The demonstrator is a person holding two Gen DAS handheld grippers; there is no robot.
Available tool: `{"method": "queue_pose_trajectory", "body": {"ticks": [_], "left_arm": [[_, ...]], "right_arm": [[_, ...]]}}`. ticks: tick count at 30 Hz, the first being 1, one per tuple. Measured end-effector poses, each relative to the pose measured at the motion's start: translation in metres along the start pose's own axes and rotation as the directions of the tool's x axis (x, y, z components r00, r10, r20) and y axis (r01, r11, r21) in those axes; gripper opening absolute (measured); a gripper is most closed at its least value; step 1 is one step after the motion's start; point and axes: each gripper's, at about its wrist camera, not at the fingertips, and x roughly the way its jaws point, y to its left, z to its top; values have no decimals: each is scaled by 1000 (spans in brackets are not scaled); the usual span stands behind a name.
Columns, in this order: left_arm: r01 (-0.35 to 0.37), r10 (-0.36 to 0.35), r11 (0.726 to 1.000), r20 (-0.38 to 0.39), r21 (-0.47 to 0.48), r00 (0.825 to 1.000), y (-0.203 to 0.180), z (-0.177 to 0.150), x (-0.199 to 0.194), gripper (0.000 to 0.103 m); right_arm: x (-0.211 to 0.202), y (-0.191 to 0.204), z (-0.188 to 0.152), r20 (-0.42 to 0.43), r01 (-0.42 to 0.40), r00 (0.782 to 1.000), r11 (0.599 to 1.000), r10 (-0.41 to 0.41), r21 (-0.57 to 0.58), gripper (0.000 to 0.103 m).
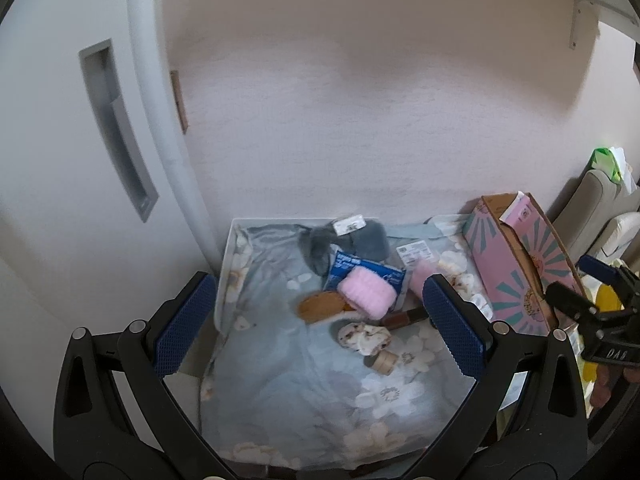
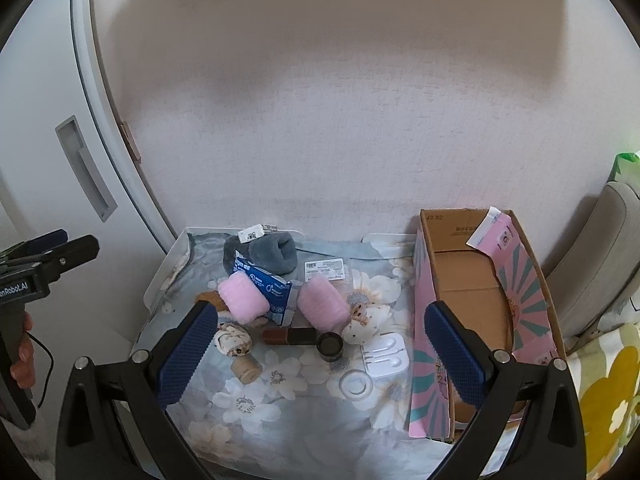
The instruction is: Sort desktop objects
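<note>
A heap of small items lies on the floral cloth (image 2: 280, 420): two pink fluffy rolls (image 2: 242, 297) (image 2: 323, 307), a grey fuzzy slipper (image 2: 276, 256), a blue packet (image 2: 267, 285), a brown tube (image 2: 290, 336), a dark round jar (image 2: 330, 345), a white earphone case (image 2: 386, 356) and a small beige bottle (image 2: 245, 368). My right gripper (image 2: 320, 356) hangs open above them, holding nothing. My left gripper (image 1: 320, 328) is open too, above the same heap, with the pink roll (image 1: 364, 294) between its fingers' lines but apart from them.
An open pink cardboard box (image 2: 484, 320) with a bare brown inside stands at the right of the cloth. A white wall is behind, a white door with a recessed handle (image 2: 86, 168) at the left. A hand (image 2: 24, 348) holds the left tool.
</note>
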Motion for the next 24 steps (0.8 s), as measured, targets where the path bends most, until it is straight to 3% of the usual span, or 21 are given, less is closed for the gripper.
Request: {"method": "queue_pose_trajectory", "body": {"ticks": [7,14,20,24], "left_arm": [[35,-35,999,-23,12,999,6,-12,10,103],[123,-116,987,-73,107,991,-14,-23,46,103],[150,-122,947,-116,283,986,-51,-26,111,103],[164,-119,926,-150,341,981,-67,-37,160,103]], "right_arm": [[12,-4,-3,-36,0,999,1000,0,-8,103],[42,-3,0,-81,2,997,990,-14,-144,103],[102,-2,13,-156,-63,988,950,16,-306,103],[161,-1,6,-251,-126,967,921,32,-369,101]]}}
